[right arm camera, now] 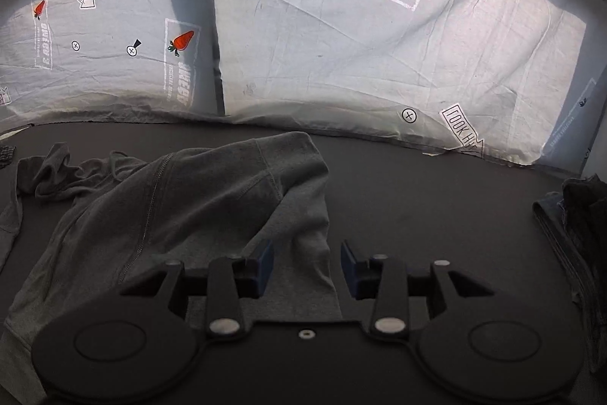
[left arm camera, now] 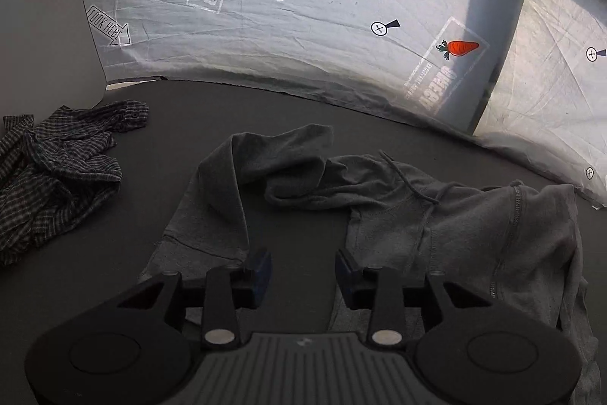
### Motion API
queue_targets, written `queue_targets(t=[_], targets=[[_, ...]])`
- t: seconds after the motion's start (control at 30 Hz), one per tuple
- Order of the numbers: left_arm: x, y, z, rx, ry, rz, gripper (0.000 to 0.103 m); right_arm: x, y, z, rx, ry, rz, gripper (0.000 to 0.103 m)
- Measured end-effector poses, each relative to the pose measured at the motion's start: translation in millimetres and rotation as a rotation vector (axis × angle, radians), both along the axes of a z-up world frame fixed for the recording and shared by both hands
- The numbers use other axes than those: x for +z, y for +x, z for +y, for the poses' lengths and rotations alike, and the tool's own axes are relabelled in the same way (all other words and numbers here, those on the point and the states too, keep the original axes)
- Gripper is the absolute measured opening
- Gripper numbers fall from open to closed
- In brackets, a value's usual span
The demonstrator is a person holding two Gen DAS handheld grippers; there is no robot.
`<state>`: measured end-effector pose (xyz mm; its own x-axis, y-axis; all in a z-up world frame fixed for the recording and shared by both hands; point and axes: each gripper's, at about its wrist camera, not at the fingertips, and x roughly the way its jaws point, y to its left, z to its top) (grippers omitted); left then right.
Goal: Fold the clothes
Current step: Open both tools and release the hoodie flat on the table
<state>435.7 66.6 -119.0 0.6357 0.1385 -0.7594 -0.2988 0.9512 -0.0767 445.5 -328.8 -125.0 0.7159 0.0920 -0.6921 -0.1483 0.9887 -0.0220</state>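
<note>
Looking past your left gripper [left arm camera: 303, 272], you have a crumpled checked shirt [left arm camera: 57, 169] well off to its left on the dark table [left arm camera: 303, 109], apart from the grey hoodie [left arm camera: 455, 222]. A white printed sheet [left arm camera: 303, 6] with carrots and arrows hangs along the table's far edge (creased, light coming through it). Off to the right of your right gripper [right arm camera: 305, 268] sits a stack of dark folded clothes [right arm camera: 569, 222], clear of the hoodie.

Your left gripper's jaws stand wide with nothing between them; a sleeve [left arm camera: 212, 200] lies just left of them and the hoodie's body just right, bare table in the gap. Your right gripper's jaws are likewise wide and empty, hovering over the other sleeve [right arm camera: 299, 245], which runs toward you between the fingers.

From the left wrist view the hoodie sprawls mostly to the right and ahead, its long axis running left to right, hood and drawstring [left arm camera: 413, 188] rumpled at the far side. Its cloth is soft, matte knit with stitched seams, folded over in loose humps.
</note>
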Motion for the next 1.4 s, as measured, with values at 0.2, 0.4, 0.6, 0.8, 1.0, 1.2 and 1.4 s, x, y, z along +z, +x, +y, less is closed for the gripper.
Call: queue_targets(t=[0.2, 0.4, 0.6, 0.8, 1.0, 1.2, 1.4], targets=[[-59, -54, -26, -0.025, -0.054, 0.195, 0.042, -61, -51, -16, 0.016, -0.042, 0.232, 0.044], [-73, -77, -34, -0.021, -0.126, 0.249, 0.049, -87, -64, -57, -0.114, -0.048, 0.279, 0.05], [-76, -72, -46, -0.042, -0.086, 0.271, 0.059, -105, -78, -83, -0.185, 0.006, 0.307, 0.05], [-81, -67, -55, -0.06, -0.064, 0.285, 0.075, -106, -90, -93, -0.223, 0.068, 0.29, 0.052], [-85, -63, -63, -0.073, -0.048, 0.293, 0.088, -106, -97, -94, -0.202, 0.068, 0.256, 0.018], [-89, -61, -67, -0.047, -0.043, 0.291, 0.095, -103, -102, -106, -0.219, 0.113, 0.227, 0.002], [-91, -60, -72, -0.019, -0.037, 0.284, 0.101, -88, -93, -129, -0.285, -0.05, 0.129, 0.002]])
